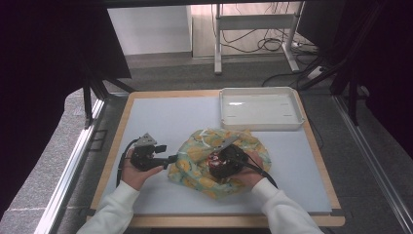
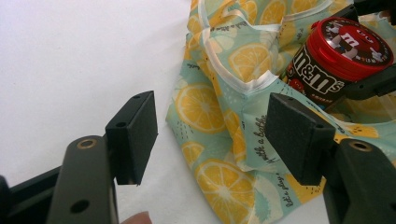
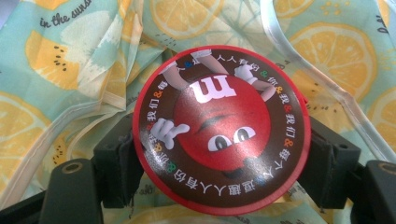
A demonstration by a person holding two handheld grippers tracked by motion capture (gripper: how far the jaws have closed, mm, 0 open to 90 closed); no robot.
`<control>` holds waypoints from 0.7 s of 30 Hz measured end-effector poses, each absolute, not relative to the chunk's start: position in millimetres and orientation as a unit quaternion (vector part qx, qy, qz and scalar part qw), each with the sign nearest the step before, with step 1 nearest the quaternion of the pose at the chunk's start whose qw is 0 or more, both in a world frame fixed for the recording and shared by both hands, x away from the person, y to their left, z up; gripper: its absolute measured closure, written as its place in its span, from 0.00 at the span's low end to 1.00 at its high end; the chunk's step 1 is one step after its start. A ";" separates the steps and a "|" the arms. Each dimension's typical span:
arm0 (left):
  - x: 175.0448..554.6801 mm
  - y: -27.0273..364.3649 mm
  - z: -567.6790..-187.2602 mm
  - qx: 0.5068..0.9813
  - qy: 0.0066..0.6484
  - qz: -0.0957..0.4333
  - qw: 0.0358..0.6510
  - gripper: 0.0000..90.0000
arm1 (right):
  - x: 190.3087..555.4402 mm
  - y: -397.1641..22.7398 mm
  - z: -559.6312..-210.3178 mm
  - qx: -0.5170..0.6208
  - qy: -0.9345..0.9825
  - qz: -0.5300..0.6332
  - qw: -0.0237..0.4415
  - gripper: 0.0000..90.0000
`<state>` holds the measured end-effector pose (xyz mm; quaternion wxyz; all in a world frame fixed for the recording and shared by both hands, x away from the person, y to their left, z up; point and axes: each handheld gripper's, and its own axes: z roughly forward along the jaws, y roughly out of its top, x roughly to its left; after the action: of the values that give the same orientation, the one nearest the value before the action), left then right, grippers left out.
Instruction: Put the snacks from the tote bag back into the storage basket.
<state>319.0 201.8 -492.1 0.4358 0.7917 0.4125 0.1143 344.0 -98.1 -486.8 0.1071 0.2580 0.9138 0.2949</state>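
High view puts your left tongs at about 8 o'clock on the desk, jaws spread wide with nothing between them, tips just at the left edge of the lemon-print cloth. Left gripper view confirms it: both black pads stand well apart, the cloth's folded hem lying beyond the gap. Moving right, the cloth sits crumpled near the desk's centre, toward 6 o'clock. Your right tongs rest over its middle, clamped on the candy tub. Right gripper view shows the tub's red lid facing the camera, a pad pressing its side at 9 o'clock and another at 3 o'clock. At 1 o'clock on the desk lies the white tray, well apart from the cloth.
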 end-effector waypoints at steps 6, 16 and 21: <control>319.3 203.5 -491.8 0.790 0.414 0.115 0.437 0.39 | 344.1 -97.6 -486.0 0.256 0.915 0.294 0.105 0.28; 319.6 204.7 -491.7 0.790 0.414 0.115 0.437 0.39 | 342.2 -101.4 -474.6 0.255 0.909 0.313 0.104 0.28; 319.8 204.3 -492.2 0.792 0.413 0.115 0.435 0.39 | 341.6 -105.2 -466.8 0.255 0.905 0.325 0.105 0.28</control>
<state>319.8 204.3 -492.2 0.4351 0.7917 0.4133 0.1146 341.6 -105.2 -466.8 0.1048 0.2547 0.9047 0.3252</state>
